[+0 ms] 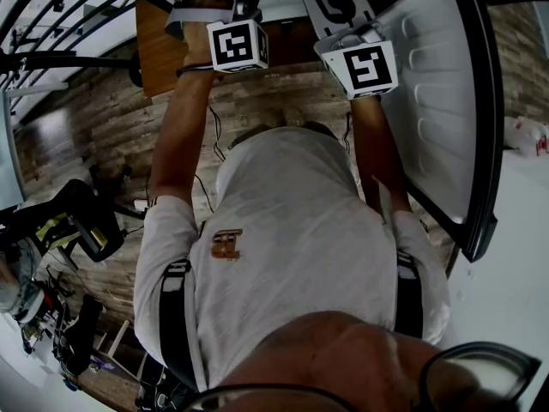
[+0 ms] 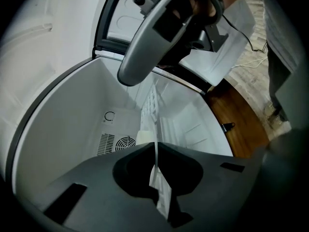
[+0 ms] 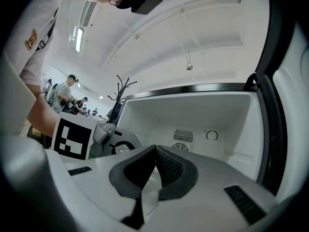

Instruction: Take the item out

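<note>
Left gripper (image 2: pixel 155 151): jaws pressed together tip to tip with nothing between them, pointing into a white fridge compartment (image 2: pixel 72 129).

Right gripper (image 3: pixel 155 151): jaws likewise closed and empty, aimed into the same compartment. The left tool's marker cube is just to its left.

Pale item (image 2: pixel 144 137): a small cream block, seemingly the thing to take out. It sits straight ahead of the left tips, slightly to their left and deep at the back wall. Most of it is hidden behind the jaw bodies, so its shape cannot be made out. It does not show in the right gripper view.

Fan grille (image 2: pixel 126 143): on the back wall, just left of the item.

Dial (image 2: pixel 110 116): above the grille.

Wire rack (image 2: pixel 153 100): stands edge-on, ahead of and above the left tips, close to the item.

Door (image 1: pixel 437 101): swung open, to the right of the right gripper.

Handling note (judgement): the reach has begun, but no grasp has been made.
- Part the left jaws before advancing, since closed tips would only push the item against the wall.
- Enter low, clear of the rack.
- Straddle the block across its narrow faces, close firmly, then withdraw straight back.
- Keep the right tool clear of the opening.
</note>
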